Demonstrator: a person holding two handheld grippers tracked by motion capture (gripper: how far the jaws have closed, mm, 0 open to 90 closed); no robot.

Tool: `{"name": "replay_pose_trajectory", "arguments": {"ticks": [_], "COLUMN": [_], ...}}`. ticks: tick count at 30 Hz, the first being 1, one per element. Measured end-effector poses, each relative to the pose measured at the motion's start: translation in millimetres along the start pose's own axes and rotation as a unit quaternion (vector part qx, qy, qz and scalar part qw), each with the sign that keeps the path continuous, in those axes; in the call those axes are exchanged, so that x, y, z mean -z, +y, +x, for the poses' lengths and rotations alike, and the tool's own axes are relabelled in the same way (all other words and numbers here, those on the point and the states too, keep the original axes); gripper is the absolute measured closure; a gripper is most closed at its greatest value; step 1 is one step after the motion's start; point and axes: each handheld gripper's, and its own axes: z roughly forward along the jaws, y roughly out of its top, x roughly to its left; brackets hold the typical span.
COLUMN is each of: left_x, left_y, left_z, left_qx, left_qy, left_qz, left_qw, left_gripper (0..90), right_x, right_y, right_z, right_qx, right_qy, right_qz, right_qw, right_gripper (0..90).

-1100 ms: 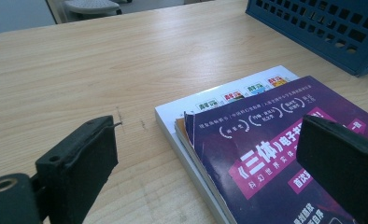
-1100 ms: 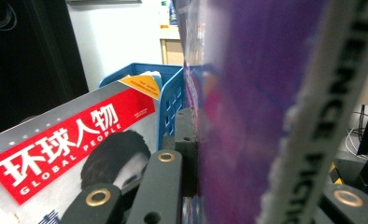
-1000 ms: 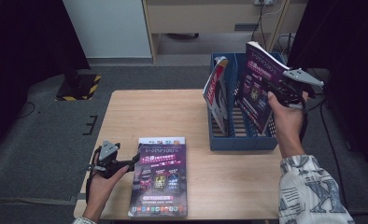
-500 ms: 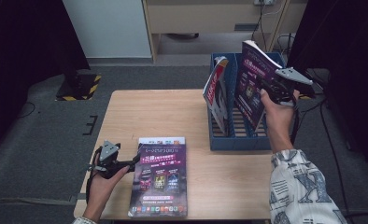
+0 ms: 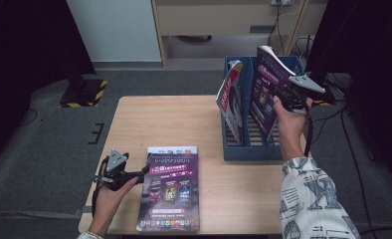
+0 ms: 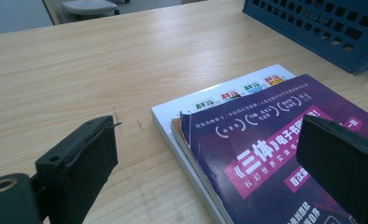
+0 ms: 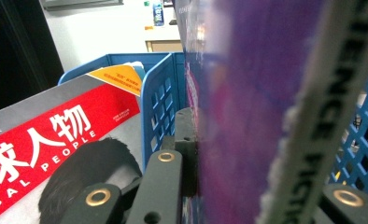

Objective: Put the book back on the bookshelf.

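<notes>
My right gripper [image 5: 283, 97] is shut on a purple magazine [image 5: 264, 92], held upright and tilted over the right slot of the blue file rack [image 5: 251, 149]. Its jaws clamp the purple magazine [image 7: 247, 116] close before the lens in the right gripper view. A red-and-grey magazine [image 5: 230, 99] stands in the rack's left slot, and it [image 7: 46, 140] leans beside a blue divider [image 7: 161, 107]. My left gripper [image 5: 145, 172] stands open at the left edge of a purple magazine [image 5: 170, 186] that tops a small flat stack. Its open jaws flank the stack's corner [image 6: 205, 130].
The wooden table [image 5: 169, 119] has bare room at its left and middle. The blue rack's wall [image 6: 322, 28] rises beyond the stack. Past the table stand a white cabinet [image 5: 117, 30], a wooden unit [image 5: 219, 17] and a yellow-black striped block [image 5: 87, 92] on the floor.
My right gripper has carried the purple magazine lower and a little leftward, deeper toward the rack's right slot. The left gripper and the flat stack have stayed put.
</notes>
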Motion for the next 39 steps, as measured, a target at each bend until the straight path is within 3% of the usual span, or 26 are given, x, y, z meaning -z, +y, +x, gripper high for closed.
{"name": "replay_pose_trajectory", "arguments": {"ticks": [12, 29, 39], "left_x": [0.6, 0.7, 1.1], "left_y": [0.2, 0.5, 0.6], "left_z": [0.7, 0.8, 1.1], "left_qx": [-0.001, -0.001, -0.001], "left_qy": [0.000, -0.001, -0.002], "left_qz": [-0.002, -0.003, -0.003], "left_qw": [1.0000, 1.0000, 1.0000], "left_gripper": [5.0, 5.0, 5.1], "right_x": [-8.7, -16.1, -22.8], "right_y": [-13.3, -24.9, -31.3], "right_z": [4.8, 3.7, 10.7], "right_qx": [0.011, 0.004, 0.005], "right_qy": [-0.011, -0.018, -0.018], "right_qz": [0.002, 0.005, 0.004], "right_qw": [0.9999, 0.9998, 0.9998], "right_gripper": [82.9, 82.9, 82.9]}}
